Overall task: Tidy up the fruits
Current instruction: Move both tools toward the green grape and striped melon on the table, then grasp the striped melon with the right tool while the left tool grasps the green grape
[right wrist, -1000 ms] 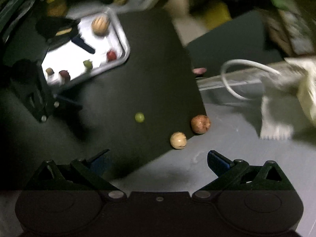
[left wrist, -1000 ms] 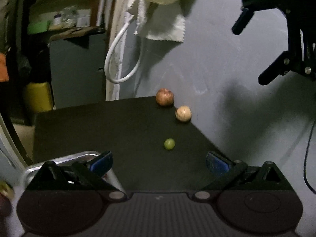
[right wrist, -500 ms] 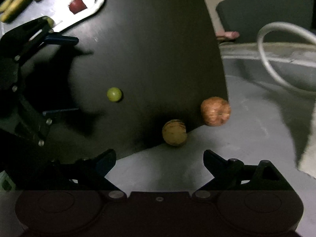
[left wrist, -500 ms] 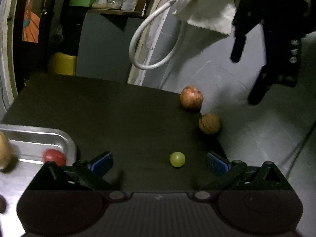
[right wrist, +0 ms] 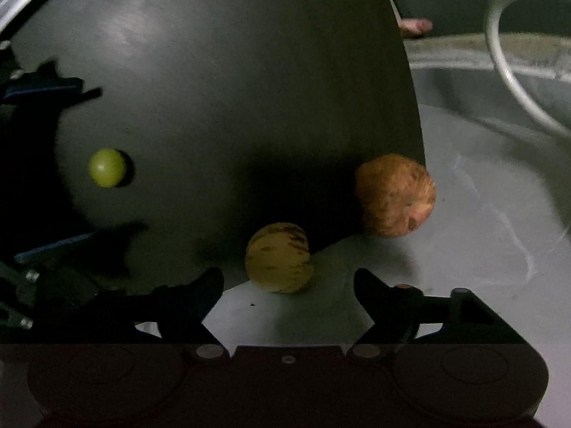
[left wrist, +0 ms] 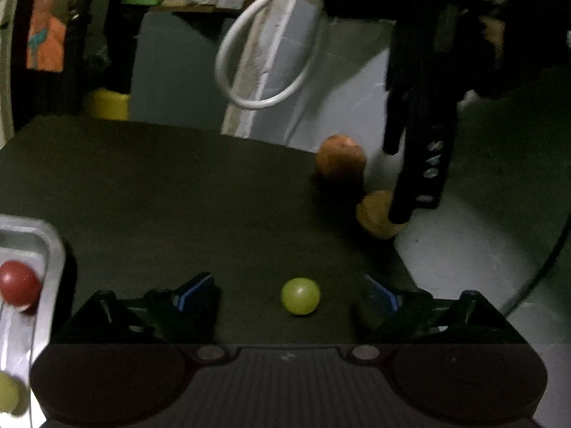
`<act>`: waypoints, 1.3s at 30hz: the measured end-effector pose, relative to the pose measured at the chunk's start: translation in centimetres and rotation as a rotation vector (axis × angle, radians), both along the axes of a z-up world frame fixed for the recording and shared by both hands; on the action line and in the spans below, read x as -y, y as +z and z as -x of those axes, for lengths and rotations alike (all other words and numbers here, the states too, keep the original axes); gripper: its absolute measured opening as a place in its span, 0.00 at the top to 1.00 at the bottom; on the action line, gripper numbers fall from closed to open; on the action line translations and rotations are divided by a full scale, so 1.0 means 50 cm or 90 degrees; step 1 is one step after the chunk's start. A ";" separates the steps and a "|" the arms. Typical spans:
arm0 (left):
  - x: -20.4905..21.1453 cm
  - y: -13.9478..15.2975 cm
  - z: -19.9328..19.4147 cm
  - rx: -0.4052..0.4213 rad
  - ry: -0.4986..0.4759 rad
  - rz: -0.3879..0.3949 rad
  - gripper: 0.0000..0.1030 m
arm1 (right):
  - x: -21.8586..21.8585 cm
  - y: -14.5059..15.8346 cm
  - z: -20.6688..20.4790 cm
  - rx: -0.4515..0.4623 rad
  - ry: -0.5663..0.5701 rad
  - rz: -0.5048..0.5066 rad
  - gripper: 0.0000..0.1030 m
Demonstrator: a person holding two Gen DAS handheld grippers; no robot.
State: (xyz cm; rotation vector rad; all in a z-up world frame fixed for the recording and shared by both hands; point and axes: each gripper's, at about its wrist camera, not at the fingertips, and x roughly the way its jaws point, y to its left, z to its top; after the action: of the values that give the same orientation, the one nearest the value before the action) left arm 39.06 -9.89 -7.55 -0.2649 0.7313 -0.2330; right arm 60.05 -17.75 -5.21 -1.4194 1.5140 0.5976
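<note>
A green grape (left wrist: 300, 296) lies on the black mat (left wrist: 178, 196) between the fingertips of my left gripper (left wrist: 287, 292). Its jaws are closing, and the blue pads stand clear of the grape on both sides. At the mat's edge, a yellow striped round fruit (right wrist: 278, 256) sits just ahead of my right gripper (right wrist: 289, 281). Those jaws are also closing and do not touch it. A russet fruit (right wrist: 396, 196) rests beside it to the right. In the left wrist view the right gripper's dark fingers (left wrist: 417, 178) hang over the striped fruit (left wrist: 378, 214).
A metal tray (left wrist: 46, 235) at the left holds a red fruit (left wrist: 18, 283) and a green one (left wrist: 7, 392). Grey floor (right wrist: 464, 285) borders the mat, with a white hose loop (left wrist: 228, 53) behind. The mat's edge runs under the two larger fruits.
Both grippers have come down and closer to the fruit. The grape now sits between the left fingertips, the striped fruit lies just ahead of the right ones, and both jaws have narrowed.
</note>
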 end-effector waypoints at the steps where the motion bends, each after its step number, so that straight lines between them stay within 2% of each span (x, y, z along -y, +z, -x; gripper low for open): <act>1: 0.005 0.000 0.000 0.008 -0.005 -0.009 0.12 | 0.005 -0.005 -0.006 0.001 -0.007 0.000 0.24; 5: 0.025 -0.009 -0.019 0.000 -0.030 -0.028 0.23 | 0.016 -0.026 -0.022 0.004 -0.023 0.001 0.27; 9: 0.038 -0.020 -0.021 0.004 -0.035 -0.045 0.26 | 0.024 -0.041 -0.027 -0.011 -0.025 0.007 0.29; 12: 0.044 -0.020 -0.019 0.007 -0.035 -0.053 0.32 | 0.020 -0.046 -0.026 -0.024 -0.020 0.002 0.33; 14: 0.050 -0.018 -0.015 0.008 -0.033 -0.075 0.43 | 0.020 -0.045 -0.031 -0.029 -0.023 0.001 0.34; 18: 0.065 -0.015 0.000 0.013 -0.043 -0.112 0.47 | 0.022 -0.049 -0.032 -0.037 -0.021 0.010 0.40; 21: 0.073 -0.013 0.003 0.017 -0.053 -0.123 0.53 | 0.019 -0.056 -0.037 -0.036 -0.022 0.014 0.47; 24: 0.075 -0.013 -0.002 0.017 -0.055 -0.119 0.57 | 0.021 -0.058 -0.036 -0.028 -0.026 0.015 0.46; 29: 0.073 -0.015 -0.016 0.019 -0.059 -0.121 0.74 | 0.020 -0.053 -0.027 -0.014 -0.026 0.015 0.47; 32: 0.064 -0.015 -0.020 0.012 -0.058 -0.093 0.75 | 0.019 -0.045 -0.005 0.001 -0.029 0.015 0.47; 35: 0.040 -0.018 -0.021 -0.014 -0.067 -0.007 0.76 | 0.017 -0.036 0.006 0.020 -0.035 0.013 0.47; 39: 0.014 -0.020 -0.020 -0.049 -0.045 0.058 0.76 | 0.005 -0.019 0.029 0.020 -0.039 -0.001 0.47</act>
State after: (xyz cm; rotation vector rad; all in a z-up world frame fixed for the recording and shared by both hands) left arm 40.05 -10.60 -8.55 -0.3365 0.8075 -0.3254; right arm 58.60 -18.00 -6.18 -1.3696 1.5264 0.5364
